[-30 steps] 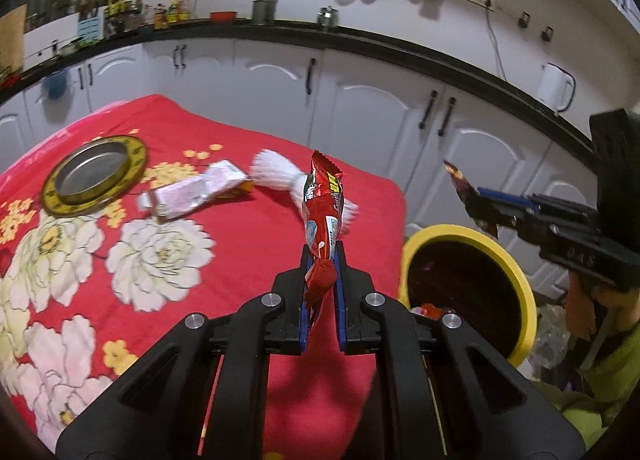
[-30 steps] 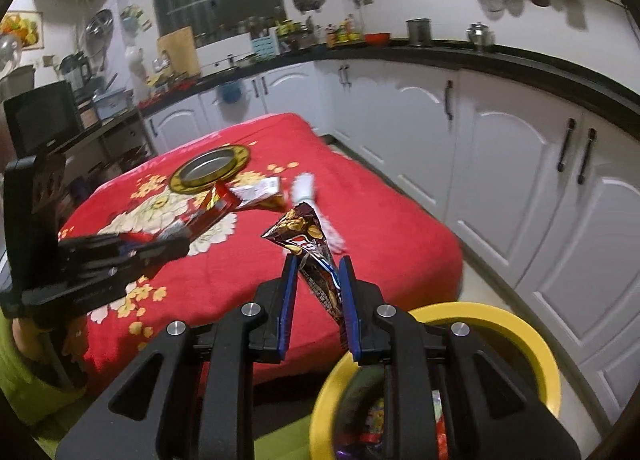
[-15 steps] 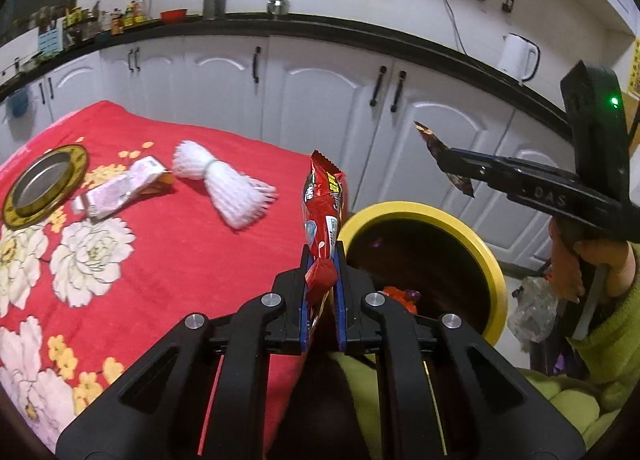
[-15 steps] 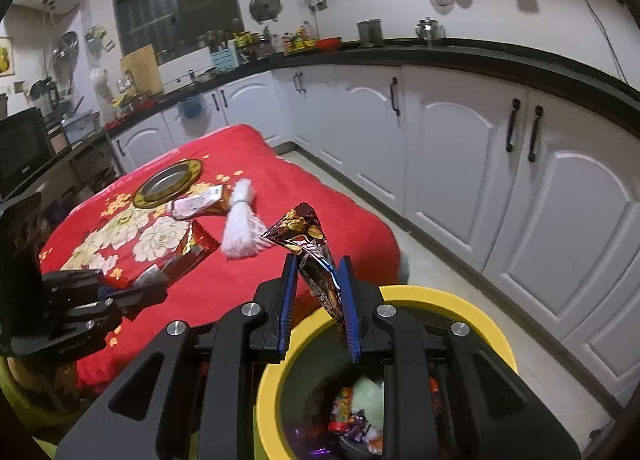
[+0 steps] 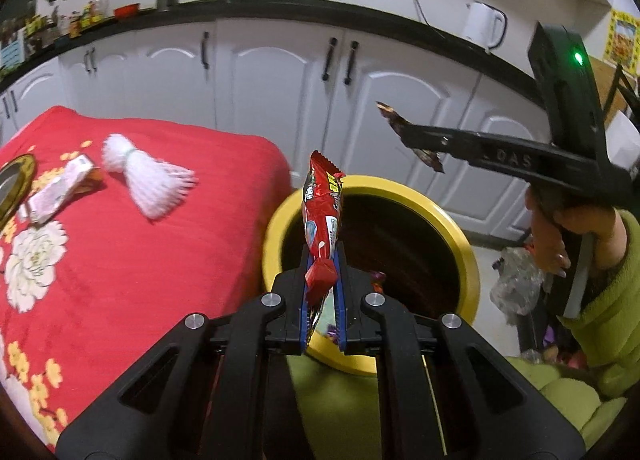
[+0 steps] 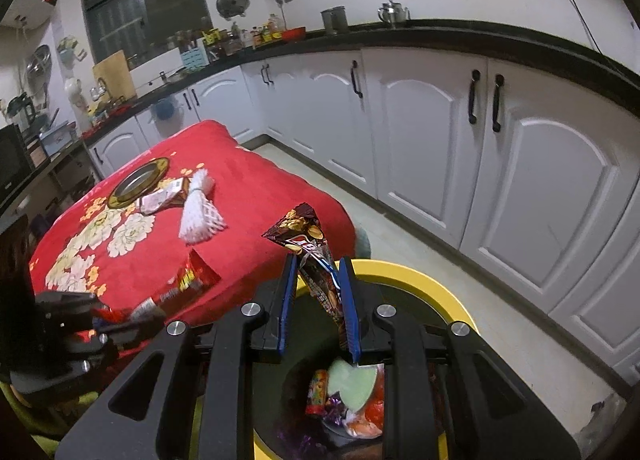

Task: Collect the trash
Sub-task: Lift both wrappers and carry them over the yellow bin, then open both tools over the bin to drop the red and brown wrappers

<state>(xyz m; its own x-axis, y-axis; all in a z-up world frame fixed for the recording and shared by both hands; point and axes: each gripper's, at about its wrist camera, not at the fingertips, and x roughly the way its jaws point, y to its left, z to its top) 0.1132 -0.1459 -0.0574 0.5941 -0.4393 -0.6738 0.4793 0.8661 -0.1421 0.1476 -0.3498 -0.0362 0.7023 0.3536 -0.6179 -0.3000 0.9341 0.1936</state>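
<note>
Left-wrist view first: left tongs (image 5: 322, 280) are clamped on a red snack wrapper (image 5: 322, 215), which stands upright out of the blue pads, its lower end crumpled between them. Directly ahead of and below the tips gapes the yellow-rimmed trash bin (image 5: 460, 244), dark inside, so the wrapper hangs over the bin's near rim. To the left of the tongs spreads the bench under a red flowered cloth (image 5: 120, 260); on it lie a white mesh sleeve (image 5: 148, 179), a pale pink packet (image 5: 56, 191) just beside it, and at the far left edge a gold-rimmed metal plate (image 5: 14, 187). To the right, higher up, the right tongs (image 5: 412, 135) reach in over the bin.

Right-wrist view: right tongs (image 6: 318, 296) grip a dark brown snack wrapper (image 6: 310, 248), pinched at its lower part and leaning towards the right pad, with its fanned top rising above the tips. The bin's yellow rim (image 6: 424, 280) curves just beyond them, and mixed wrappers (image 6: 344, 400) lie inside, beneath the tongs. White cupboards (image 6: 520, 179) stand beyond the bin.
</note>
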